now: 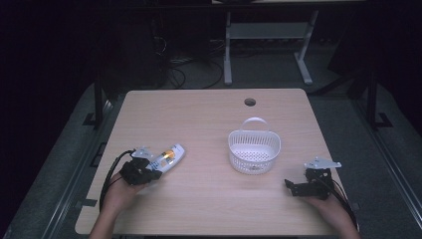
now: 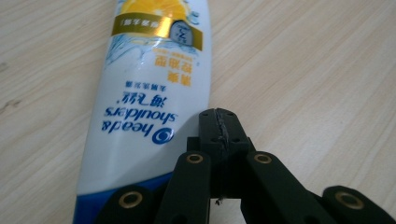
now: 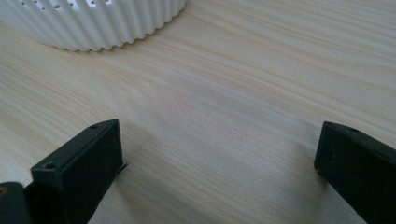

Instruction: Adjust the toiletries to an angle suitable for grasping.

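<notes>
A white shampoo bottle (image 1: 169, 158) with a blue cap end and an orange-and-gold label lies flat on the wooden table (image 1: 199, 114) at the left. My left gripper (image 1: 155, 174) rests right at its near end, jaws shut with nothing between them. In the left gripper view the bottle (image 2: 149, 84) lies just left of the closed tips of my left gripper (image 2: 219, 126), beside them and not gripped. A white ribbed basket (image 1: 254, 159) with a handle stands right of centre. My right gripper (image 1: 291, 186) sits low at the right front, open and empty (image 3: 219, 154), with the basket wall (image 3: 93, 23) ahead.
A round cable hole (image 1: 250, 102) is in the table's far side. Beyond the table, the floor is dark, with cables and a white desk frame (image 1: 268, 45). Bare wood lies between the bottle and the basket.
</notes>
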Demonstrator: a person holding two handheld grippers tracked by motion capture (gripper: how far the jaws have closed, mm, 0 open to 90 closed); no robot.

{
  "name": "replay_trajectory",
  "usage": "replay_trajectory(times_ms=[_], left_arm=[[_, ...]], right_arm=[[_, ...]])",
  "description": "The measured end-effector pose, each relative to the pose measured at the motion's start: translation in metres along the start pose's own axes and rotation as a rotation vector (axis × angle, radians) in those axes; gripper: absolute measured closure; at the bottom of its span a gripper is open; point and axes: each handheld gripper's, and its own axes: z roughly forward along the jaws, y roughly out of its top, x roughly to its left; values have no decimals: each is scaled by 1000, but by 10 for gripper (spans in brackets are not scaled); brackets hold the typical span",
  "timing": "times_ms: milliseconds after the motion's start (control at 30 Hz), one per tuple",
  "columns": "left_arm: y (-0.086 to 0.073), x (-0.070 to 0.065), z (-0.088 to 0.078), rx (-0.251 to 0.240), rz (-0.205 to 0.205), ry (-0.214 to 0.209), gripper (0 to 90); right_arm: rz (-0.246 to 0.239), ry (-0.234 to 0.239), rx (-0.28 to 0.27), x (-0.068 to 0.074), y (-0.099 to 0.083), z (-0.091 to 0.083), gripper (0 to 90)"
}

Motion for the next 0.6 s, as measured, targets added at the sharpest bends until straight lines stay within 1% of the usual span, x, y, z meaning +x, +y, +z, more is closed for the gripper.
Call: replay_trajectory(times_ms=[100, 133, 167, 233, 267, 333, 367, 433, 533, 600], left_arm=[[-1, 3, -1, -1, -3, 3, 900], [-2, 6, -2, -4, -7, 12, 900], [-2, 6, -2, -4, -7, 12, 900], [-4, 10, -4, 3, -16, 26, 900], [-4, 10, -4, 3, -16, 26, 900], [-7, 15, -6, -3, -24, 40, 900], [-7, 15, -6, -3, -24, 40, 900], [-9, 18, -8, -5, -38, 43, 900], [-9, 18, -9, -7, -48, 42, 900], [-8, 18, -9, -9, -42, 35, 900]], right_arm=[[0, 0, 0, 0, 0, 0, 5], [0, 0, 0, 0, 0, 0, 6], [0, 0, 0, 0, 0, 0, 6], [0, 0, 0, 0, 0, 0, 5], [0, 0, 0, 0, 0, 0, 5], [0, 0, 0, 0, 0, 0, 5], [0, 0, 0, 0, 0, 0, 5], [0, 0, 0, 0, 0, 0, 5], [0, 0, 0, 0, 0, 0, 5], [0, 0, 0, 0, 0, 0, 5]])
